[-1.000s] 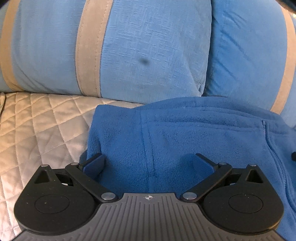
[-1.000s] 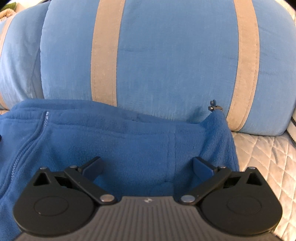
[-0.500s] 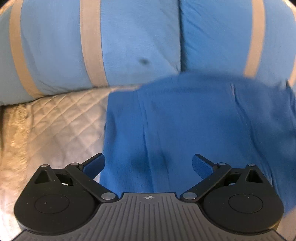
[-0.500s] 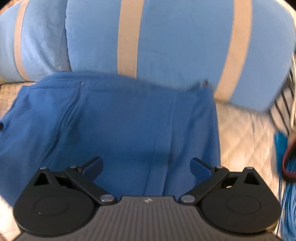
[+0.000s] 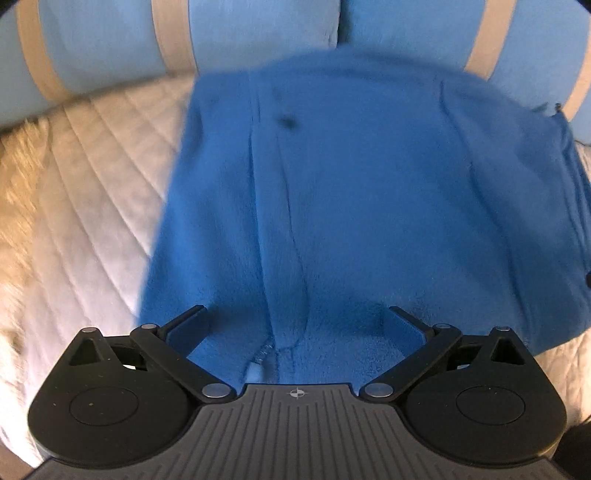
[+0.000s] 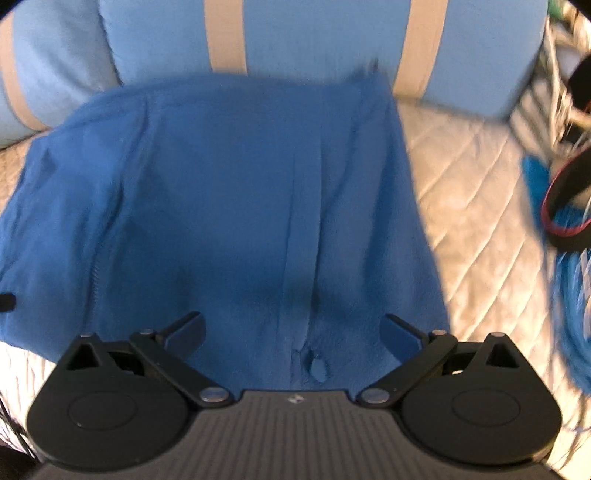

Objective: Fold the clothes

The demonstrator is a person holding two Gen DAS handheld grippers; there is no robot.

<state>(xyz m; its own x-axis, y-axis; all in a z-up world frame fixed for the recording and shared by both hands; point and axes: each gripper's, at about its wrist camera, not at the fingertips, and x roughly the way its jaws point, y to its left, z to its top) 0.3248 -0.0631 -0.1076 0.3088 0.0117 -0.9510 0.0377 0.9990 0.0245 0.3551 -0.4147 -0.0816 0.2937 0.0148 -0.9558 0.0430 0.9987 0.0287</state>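
Note:
A blue fleece jacket (image 5: 369, 192) lies folded on a quilted white bedcover (image 5: 81, 192), its far edge against the pillows. It also shows in the right wrist view (image 6: 240, 192), with a zipper line at its left. My left gripper (image 5: 295, 328) is open and empty, its fingers spread above the near left part of the fleece. My right gripper (image 6: 291, 328) is open and empty above the near right part. Neither gripper holds cloth.
Light blue pillows with tan stripes (image 5: 258, 33) stand behind the jacket, also in the right wrist view (image 6: 314, 33). A dark strap with red trim and blue items (image 6: 565, 221) lie at the right on the bedcover (image 6: 472, 177).
Both grippers have pulled back and up from the jacket's far edge, so more of the jacket and bedcover shows. Both stayed open.

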